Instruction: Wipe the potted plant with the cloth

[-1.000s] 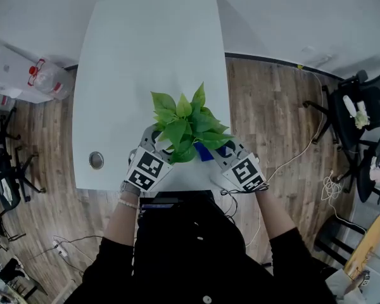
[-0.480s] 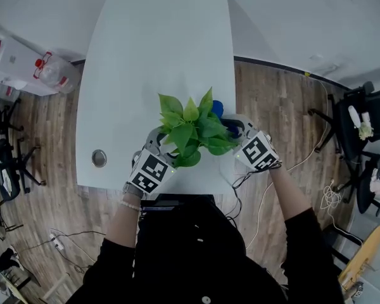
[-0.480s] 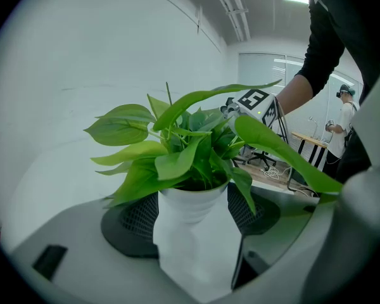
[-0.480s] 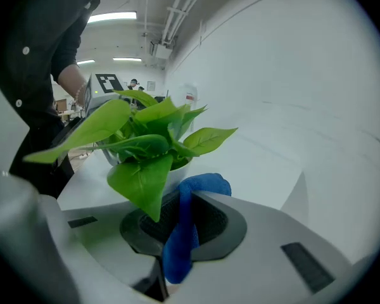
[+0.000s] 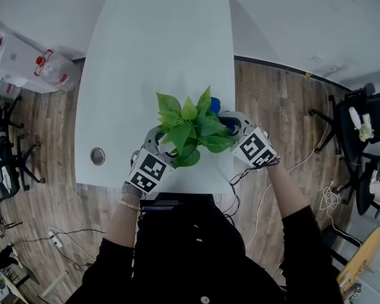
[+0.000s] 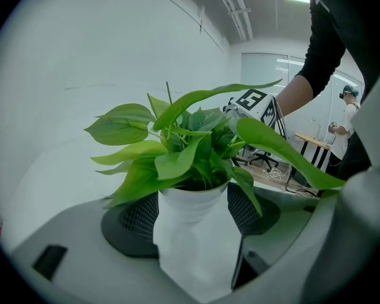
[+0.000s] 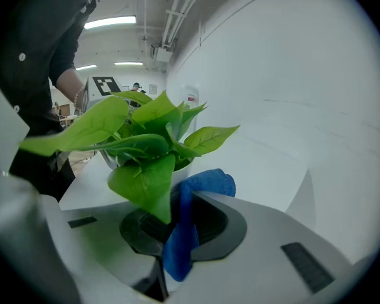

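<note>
A leafy green plant (image 5: 190, 130) in a white pot (image 6: 191, 230) stands near the front edge of the white table (image 5: 152, 56). My left gripper (image 5: 157, 145) is shut on the pot, its dark pads pressed on either side of the pot (image 6: 191, 230). My right gripper (image 5: 231, 126) is shut on a blue cloth (image 7: 189, 215), which hangs folded between its jaws and rests against the plant's right side, by the pot rim (image 7: 177, 167). In the head view a bit of the cloth (image 5: 216, 105) shows behind the leaves. A large leaf (image 7: 147, 185) droops over the right jaws.
A round cable hole (image 5: 97, 156) lies in the table's front left corner. Wooden floor surrounds the table, with water bottles (image 5: 50, 68) at the left, office chairs (image 5: 358, 106) at the right and cables (image 5: 285, 163) on the floor.
My right gripper with the cloth has moved from the front of the plant up along its right side. The left gripper has stayed on the pot.
</note>
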`<move>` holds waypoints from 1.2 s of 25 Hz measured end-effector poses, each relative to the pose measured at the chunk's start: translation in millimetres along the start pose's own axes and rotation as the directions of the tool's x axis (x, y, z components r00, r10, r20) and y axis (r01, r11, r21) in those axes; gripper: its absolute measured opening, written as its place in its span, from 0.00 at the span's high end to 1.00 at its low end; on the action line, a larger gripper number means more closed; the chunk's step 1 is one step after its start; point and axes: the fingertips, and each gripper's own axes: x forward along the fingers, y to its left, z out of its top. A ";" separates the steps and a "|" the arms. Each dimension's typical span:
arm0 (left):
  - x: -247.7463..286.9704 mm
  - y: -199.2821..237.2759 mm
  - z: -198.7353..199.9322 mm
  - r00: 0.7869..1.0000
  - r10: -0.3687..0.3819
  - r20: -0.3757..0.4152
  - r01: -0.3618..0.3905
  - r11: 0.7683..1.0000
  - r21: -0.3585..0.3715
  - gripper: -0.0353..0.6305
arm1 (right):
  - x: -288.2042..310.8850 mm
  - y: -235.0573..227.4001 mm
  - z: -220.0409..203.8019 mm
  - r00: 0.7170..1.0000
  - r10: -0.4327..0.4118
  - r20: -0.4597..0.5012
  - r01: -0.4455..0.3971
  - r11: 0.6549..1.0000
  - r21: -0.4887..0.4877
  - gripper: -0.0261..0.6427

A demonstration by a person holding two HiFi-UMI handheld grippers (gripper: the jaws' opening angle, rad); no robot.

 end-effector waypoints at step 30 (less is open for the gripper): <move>4.6 -12.4 2.3 0.976 0.213 -0.048 -0.218 0.965 -0.146 0.41 | -18.4 101.4 -0.5 0.972 -0.233 0.033 0.199 0.891 0.409 0.84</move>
